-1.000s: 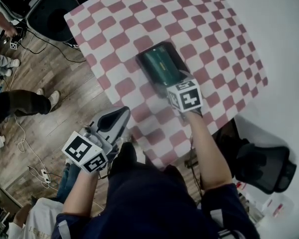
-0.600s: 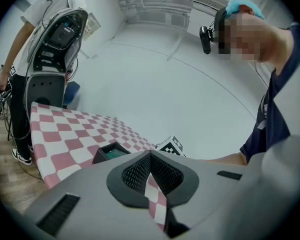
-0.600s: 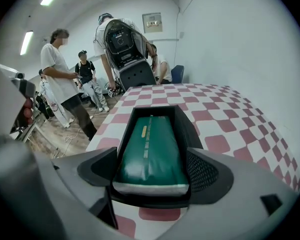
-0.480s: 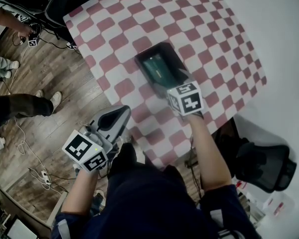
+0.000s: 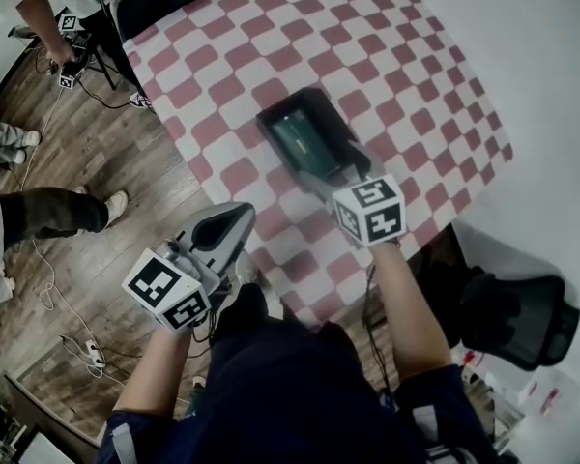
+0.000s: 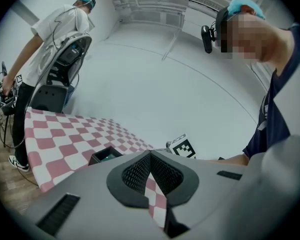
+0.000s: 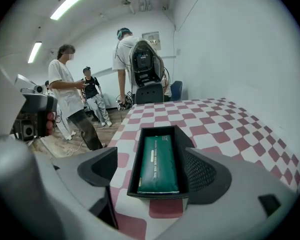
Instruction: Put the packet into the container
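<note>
A black container (image 5: 336, 129) stands on the red-and-white checked table (image 5: 406, 85), and a green packet (image 5: 300, 141) lies flat inside it. My right gripper (image 5: 336, 169) hovers at the container's near end. In the right gripper view its jaws stand wide open on either side of the container (image 7: 133, 169), with the packet (image 7: 158, 164) between and ahead of them, untouched. My left gripper (image 5: 242, 213) hangs off the table's near left edge, above the floor. Its jaws (image 6: 150, 171) are shut and hold nothing. The container (image 6: 106, 155) shows small beyond them.
Several people stand on the wooden floor (image 5: 106, 162) to the left, one close by (image 5: 39, 211), with cables (image 5: 68, 307) lying about. An office chair (image 5: 512, 322) sits at the near right, another (image 7: 145, 66) beyond the table's far end. A white wall (image 5: 541, 66) runs along the right.
My right gripper has drawn back a little toward me from the container, leaving the packet inside. The left gripper has barely moved. People at the left have shifted.
</note>
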The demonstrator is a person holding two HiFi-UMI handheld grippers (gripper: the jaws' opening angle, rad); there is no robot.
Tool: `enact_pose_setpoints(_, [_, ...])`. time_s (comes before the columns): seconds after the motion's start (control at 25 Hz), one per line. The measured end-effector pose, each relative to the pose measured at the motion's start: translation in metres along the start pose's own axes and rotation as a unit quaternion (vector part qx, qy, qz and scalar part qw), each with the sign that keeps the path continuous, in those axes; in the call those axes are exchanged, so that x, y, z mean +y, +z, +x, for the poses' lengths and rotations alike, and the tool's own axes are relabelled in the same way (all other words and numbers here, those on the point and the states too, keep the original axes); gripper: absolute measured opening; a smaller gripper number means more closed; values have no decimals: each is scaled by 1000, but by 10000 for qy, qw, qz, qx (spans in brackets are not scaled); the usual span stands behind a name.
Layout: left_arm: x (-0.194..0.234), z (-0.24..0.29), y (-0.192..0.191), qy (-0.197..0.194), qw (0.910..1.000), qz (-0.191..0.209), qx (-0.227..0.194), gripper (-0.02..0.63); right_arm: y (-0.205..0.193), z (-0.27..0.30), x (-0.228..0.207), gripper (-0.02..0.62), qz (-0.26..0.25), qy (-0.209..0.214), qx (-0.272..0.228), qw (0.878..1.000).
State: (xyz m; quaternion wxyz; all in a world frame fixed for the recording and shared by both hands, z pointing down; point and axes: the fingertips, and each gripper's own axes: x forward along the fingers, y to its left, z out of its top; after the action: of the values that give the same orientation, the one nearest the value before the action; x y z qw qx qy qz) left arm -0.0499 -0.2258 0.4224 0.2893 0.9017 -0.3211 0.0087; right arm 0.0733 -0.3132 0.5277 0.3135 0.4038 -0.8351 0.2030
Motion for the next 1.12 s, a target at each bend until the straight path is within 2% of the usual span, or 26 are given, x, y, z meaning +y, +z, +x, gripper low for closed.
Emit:
enact_pose_setpoints(0.52, [-34, 1, 20, -185, 9992, 349, -2, 25, 9, -93, 23, 401, 200, 118, -925, 9954])
enact_pose_setpoints(0.72, [-48, 0, 26, -278, 9984, 495, 2, 25, 13, -126, 33, 297, 274, 69, -1328, 9907])
enact_pose_setpoints(1.12, [-78, -1, 30, -467, 9964, 708, -2, 25, 30, -182, 54, 188, 267, 57, -2041, 9786])
